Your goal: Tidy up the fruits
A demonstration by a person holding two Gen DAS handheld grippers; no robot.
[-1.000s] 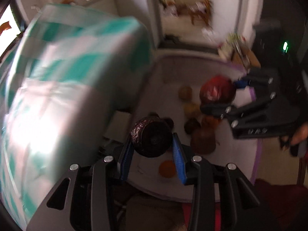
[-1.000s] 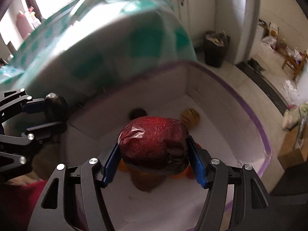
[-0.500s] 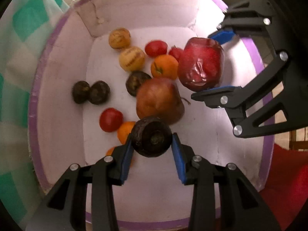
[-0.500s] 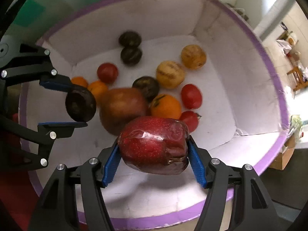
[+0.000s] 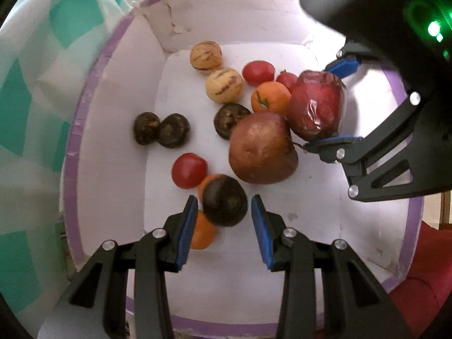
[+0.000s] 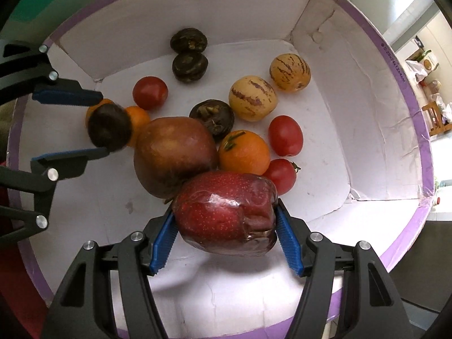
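Right wrist: right hand-held gripper (image 6: 226, 234) pinching wrapped apple (image 6: 226, 212) above bare box (image 6: 395, 107) floor.

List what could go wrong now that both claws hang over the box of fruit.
1. The wrapped red apple in the right claw hangs right over the big brown-red fruit; released there, it may roll onto the tomatoes.
2. The left claw barely brackets the dark round fruit; it sits over two oranges and could bump them.
3. The claws are close together; they might collide.
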